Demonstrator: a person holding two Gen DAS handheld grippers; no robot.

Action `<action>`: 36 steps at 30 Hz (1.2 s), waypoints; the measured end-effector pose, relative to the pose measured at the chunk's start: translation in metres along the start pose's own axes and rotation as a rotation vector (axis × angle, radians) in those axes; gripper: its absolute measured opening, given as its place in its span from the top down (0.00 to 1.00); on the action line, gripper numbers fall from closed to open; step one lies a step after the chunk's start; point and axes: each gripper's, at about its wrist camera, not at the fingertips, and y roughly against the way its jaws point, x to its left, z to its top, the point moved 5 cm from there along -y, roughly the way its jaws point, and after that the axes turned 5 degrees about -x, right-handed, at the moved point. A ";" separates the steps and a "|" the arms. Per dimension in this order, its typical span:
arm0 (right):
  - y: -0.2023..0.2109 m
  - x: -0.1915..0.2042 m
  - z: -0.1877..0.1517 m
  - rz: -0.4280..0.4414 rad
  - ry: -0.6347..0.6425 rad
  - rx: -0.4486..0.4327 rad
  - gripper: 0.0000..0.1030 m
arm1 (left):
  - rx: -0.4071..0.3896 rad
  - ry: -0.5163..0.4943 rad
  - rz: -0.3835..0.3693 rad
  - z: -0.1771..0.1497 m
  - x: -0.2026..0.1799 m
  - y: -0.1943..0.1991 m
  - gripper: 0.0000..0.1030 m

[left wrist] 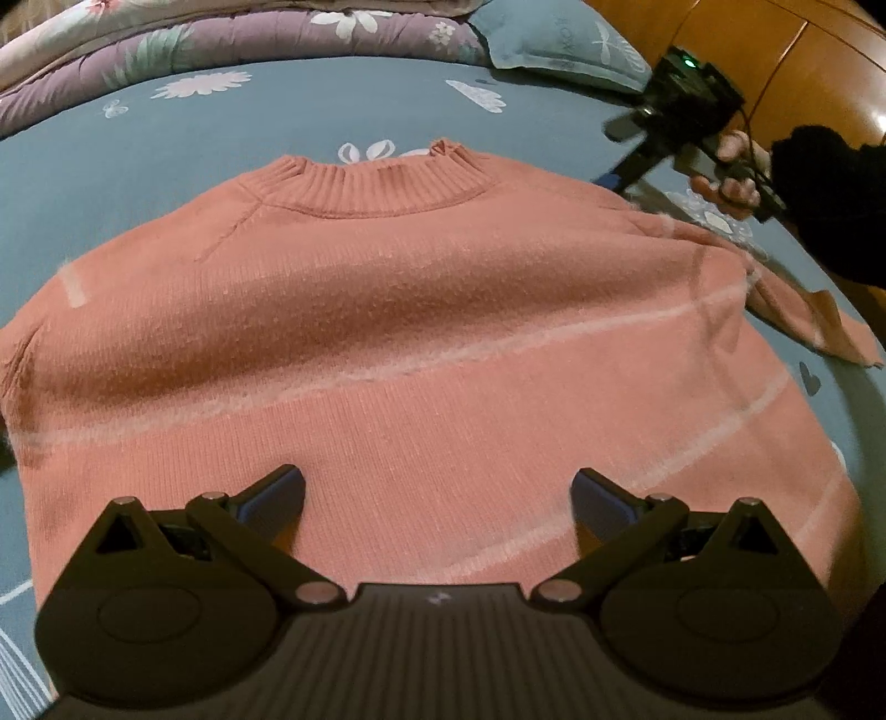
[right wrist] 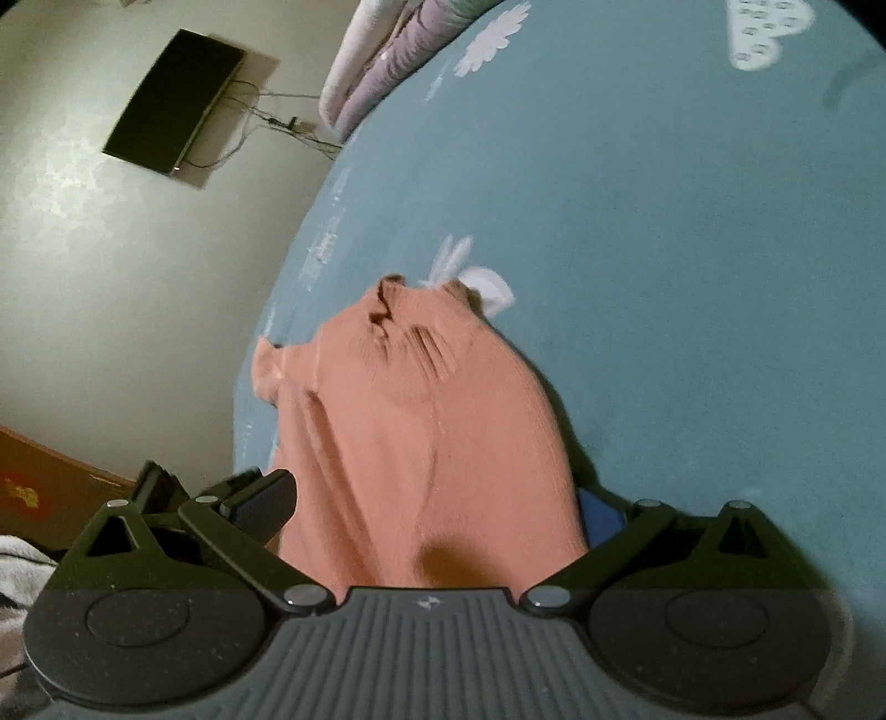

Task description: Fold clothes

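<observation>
Left wrist: left claw (left wrist: 437,493) spread over sweater (left wrist: 387,332); right claw (right wrist: 437,509) apart astride it.

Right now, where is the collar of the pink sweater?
In the left wrist view the collar lies at the sweater's far edge, upper centre, on the blue bedsheet near the folded quilt.
</observation>
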 end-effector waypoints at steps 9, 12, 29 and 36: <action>-0.021 0.006 0.014 0.045 0.002 0.011 0.00 | -0.013 0.009 -0.004 -0.001 0.000 0.001 0.01; -0.021 0.011 -0.002 0.055 0.019 0.075 0.00 | -0.023 0.016 -0.014 -0.001 0.001 0.002 0.01; -0.018 0.018 0.010 -0.288 0.246 0.026 0.92 | -0.026 0.010 -0.010 0.001 0.001 -0.001 0.01; 0.003 0.016 0.037 -0.429 0.299 -0.071 0.95 | -0.031 0.016 -0.013 0.001 0.000 0.000 0.01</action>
